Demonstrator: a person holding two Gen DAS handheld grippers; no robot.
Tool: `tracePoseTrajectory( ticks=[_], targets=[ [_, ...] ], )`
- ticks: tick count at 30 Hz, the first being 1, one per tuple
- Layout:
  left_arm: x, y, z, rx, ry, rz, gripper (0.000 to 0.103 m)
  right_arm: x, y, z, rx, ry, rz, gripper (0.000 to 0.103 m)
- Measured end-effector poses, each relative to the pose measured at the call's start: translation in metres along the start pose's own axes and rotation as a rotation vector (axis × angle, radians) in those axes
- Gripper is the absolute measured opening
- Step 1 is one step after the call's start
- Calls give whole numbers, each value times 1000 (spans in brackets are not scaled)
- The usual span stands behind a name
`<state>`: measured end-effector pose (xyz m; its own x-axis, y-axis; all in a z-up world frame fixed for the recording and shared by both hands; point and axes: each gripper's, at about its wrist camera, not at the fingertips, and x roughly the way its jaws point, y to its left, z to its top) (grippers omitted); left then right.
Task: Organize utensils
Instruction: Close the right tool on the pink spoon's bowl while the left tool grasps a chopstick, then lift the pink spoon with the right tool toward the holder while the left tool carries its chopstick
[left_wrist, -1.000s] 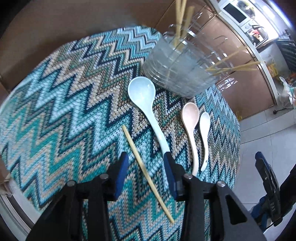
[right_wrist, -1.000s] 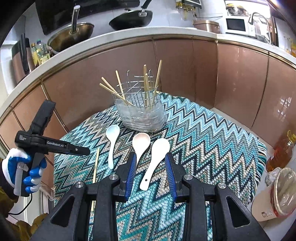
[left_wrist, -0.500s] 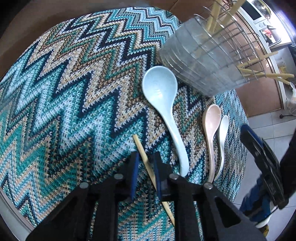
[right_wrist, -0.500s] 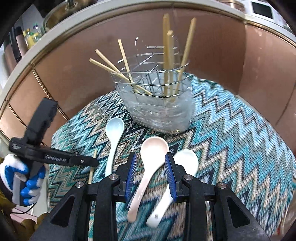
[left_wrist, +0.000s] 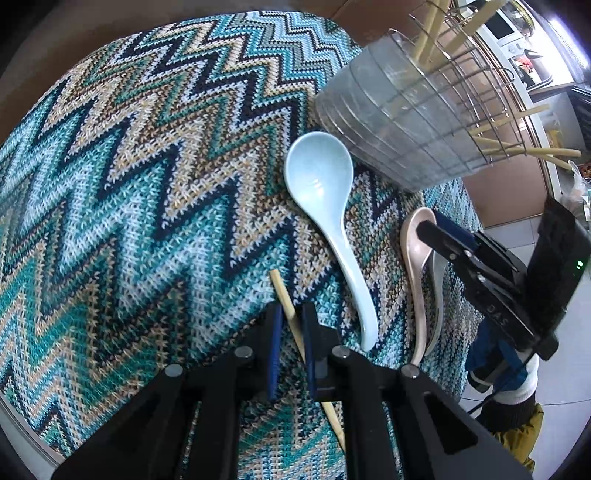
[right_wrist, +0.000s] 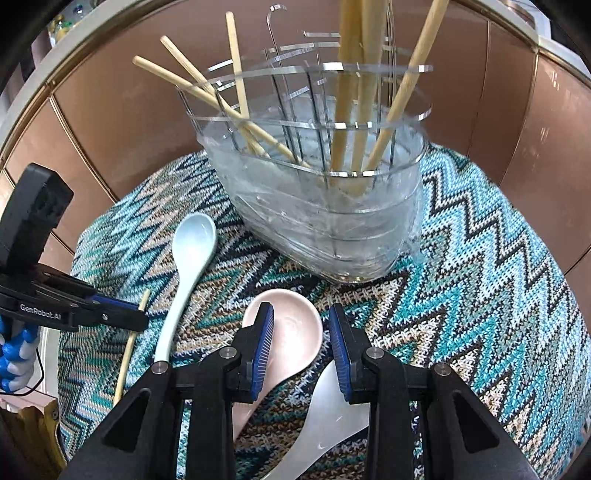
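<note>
Covering the table, the zigzag knitted cloth (left_wrist: 129, 192) keeps loose utensils from sliding, and the clear holder (right_wrist: 325, 221) with its wire rack stands at the far edge, already stocked with chopsticks, as the likely destination. Three spoons lie just in front of it: pale blue spoon (left_wrist: 321, 206), pink spoon (right_wrist: 291, 339), white spoon (right_wrist: 332, 417). Right gripper (right_wrist: 301, 347) hangs part open around the pink bowl, gripping nothing. Left gripper (left_wrist: 291, 345) is closing on the lone chopstick (left_wrist: 286, 302), pads practically touching it.

Left wrist view looks steeply down, close over the zigzag cloth (left_wrist: 147, 184); right wrist view faces the utensil holder (right_wrist: 332, 229). Both share the blue spoon (left_wrist: 321, 192) and holder.
</note>
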<state>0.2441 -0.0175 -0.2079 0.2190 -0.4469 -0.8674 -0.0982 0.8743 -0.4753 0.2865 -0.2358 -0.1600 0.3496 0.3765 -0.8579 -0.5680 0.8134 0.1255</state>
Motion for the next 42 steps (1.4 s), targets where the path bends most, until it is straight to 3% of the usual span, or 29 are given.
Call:
tracePoseTrajectory(
  ticks=[2, 5, 10, 17, 29, 35, 42],
  targets=[
    [3, 2, 4, -5, 3, -1, 10, 6, -2, 1, -1, 29, 5, 12],
    [4, 1, 4, -3, -4, 6, 9, 9, -3, 1, 10, 45, 12, 7],
    [1, -4, -4, 1, -29, 17, 5, 0, 1, 0, 8, 21, -2, 6],
    [-26, -8, -23, 45, -136, -57, 5, -35, 26, -8, -36, -36, -70, 6],
    [-140, -18, -56, 219, -382, -98, 5, -115, 86, -23, -107, -192, -243, 6],
    [-194, -24, -53, 259, -523, -109, 5, -146, 103, -24, -84, -284, -295, 6],
    [-229, -40, -50, 317, -645, -104, 5, -183, 121, -20, -81, -400, -347, 6]
  ],
)
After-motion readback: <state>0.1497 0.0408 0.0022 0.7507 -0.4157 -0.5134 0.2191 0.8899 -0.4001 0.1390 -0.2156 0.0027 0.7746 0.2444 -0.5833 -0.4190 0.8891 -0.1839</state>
